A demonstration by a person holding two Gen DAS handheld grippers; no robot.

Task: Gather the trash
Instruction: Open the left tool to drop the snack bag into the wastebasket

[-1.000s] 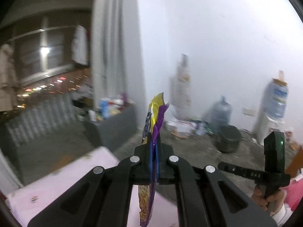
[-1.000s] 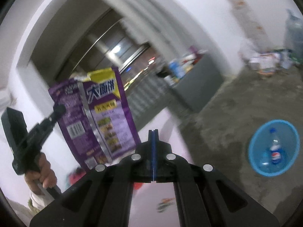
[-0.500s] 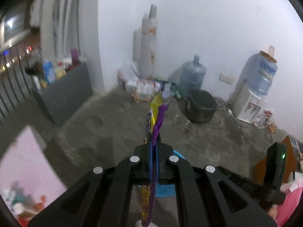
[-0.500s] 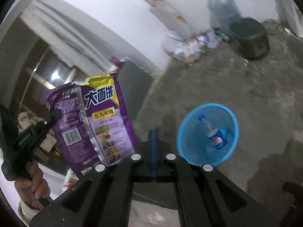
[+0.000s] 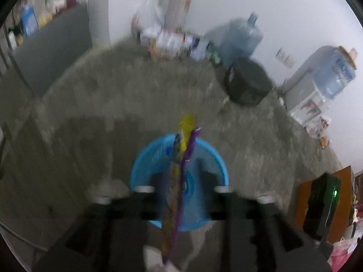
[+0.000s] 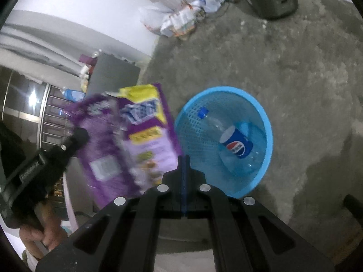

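The purple and yellow snack bag hangs in the air, just beside and above the rim of the blue mesh basket, which stands on the bare concrete floor. In the left wrist view the bag shows edge-on, blurred, running up between the two fingers of the left tool with the basket right beneath it. The left tool's jaws have just been opening and now stand apart on either side of the bag, no pad pressing on it. Inside the basket lies a clear plastic bottle with a blue cap and a blue cola label, tilted against the mesh wall.

The right tool is clenched on nothing, its blue pads touching each other. A hand grips the left tool's handle at the lower left of the right wrist view.

Farther out, a dark round pot sits on the floor near a large water jug, with a heap of bags and packets against the white wall. A water dispenser stands well apart to the right, and a grey cabinet to the left.
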